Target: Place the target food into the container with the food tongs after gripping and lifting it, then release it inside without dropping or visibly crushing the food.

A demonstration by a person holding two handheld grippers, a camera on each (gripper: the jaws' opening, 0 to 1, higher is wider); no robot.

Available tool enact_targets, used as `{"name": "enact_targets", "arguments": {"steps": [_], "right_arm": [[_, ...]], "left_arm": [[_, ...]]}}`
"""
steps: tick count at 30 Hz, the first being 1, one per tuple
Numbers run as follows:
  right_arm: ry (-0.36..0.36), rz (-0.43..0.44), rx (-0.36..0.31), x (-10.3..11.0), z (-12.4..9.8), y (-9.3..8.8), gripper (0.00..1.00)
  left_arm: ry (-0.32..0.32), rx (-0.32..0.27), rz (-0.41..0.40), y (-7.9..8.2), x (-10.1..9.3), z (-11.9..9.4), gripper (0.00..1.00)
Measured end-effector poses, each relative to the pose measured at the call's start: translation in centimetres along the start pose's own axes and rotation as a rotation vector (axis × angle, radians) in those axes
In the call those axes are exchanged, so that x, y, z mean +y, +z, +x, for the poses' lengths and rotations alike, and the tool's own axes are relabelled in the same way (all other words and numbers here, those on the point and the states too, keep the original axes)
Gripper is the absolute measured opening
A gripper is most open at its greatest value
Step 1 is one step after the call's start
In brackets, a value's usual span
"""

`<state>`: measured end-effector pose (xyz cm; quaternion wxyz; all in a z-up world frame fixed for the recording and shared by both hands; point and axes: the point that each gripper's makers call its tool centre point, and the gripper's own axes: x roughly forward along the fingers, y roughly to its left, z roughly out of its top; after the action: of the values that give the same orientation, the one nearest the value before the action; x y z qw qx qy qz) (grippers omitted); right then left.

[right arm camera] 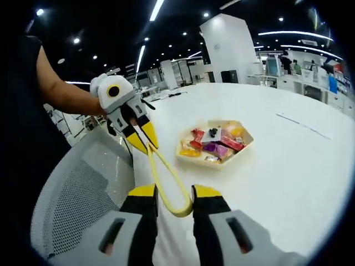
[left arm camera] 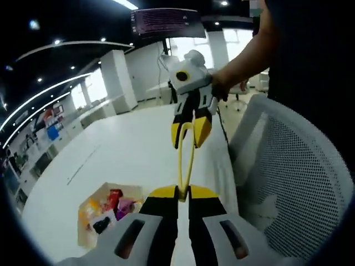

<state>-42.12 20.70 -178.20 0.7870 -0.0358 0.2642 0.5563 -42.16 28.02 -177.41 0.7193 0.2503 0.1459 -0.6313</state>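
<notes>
Both grippers are occupied with the yellow food tongs (right arm camera: 166,183) themselves, held up in the air between the two hands above the edge of the white table (left arm camera: 127,144), so by my reading the task is at the stage of getting the tool seated properly and no food has been gripped yet. In the left gripper view the left gripper (left arm camera: 183,194) has its jaws nearly closed, pinching the thin ends of the tongs' two arms, while the right gripper (left arm camera: 191,130) appears opposite with the tongs' looped end between its yellow tips. In the right gripper view the right gripper (right arm camera: 175,194) has its jaws a little apart with the rounded bend of the tongs sitting between them (a firm clamp or just a loose cradle, I cannot tell), and the left gripper (right arm camera: 141,136) holds the far ends. The food lies well apart from the tongs: small wrapped pieces in red, purple, orange and black, heaped in a shallow tan hexagonal tray (right arm camera: 191,155) out on the table. A white mesh chair (left arm camera: 294,183) stands just beside the table edge. The next move probably calls for one gripper to take the tongs alone, arms free to open, and bring them down over a single piece.
</notes>
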Motion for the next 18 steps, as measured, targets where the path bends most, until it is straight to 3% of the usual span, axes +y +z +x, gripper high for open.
{"name": "enact_targets", "arguments": {"steps": [4, 9, 18], "right_arm": [[0.003, 0.030, 0.048, -0.1, 1.4, -3.2, 0.21], [-0.023, 0.035, 0.088, -0.6, 2.0, -4.9, 0.21], [-0.071, 0.003, 0.107, -1.3, 2.0, -5.4, 0.21]], "left_arm": [[-0.048, 0.068, 0.015, -2.6, -0.6, 1.7, 0.00], [-0.066, 0.097, 0.026, -3.7, -0.7, 2.7, 0.00], [-0.053, 0.146, 0.018, -5.3, -0.9, 3.5, 0.01]]}}
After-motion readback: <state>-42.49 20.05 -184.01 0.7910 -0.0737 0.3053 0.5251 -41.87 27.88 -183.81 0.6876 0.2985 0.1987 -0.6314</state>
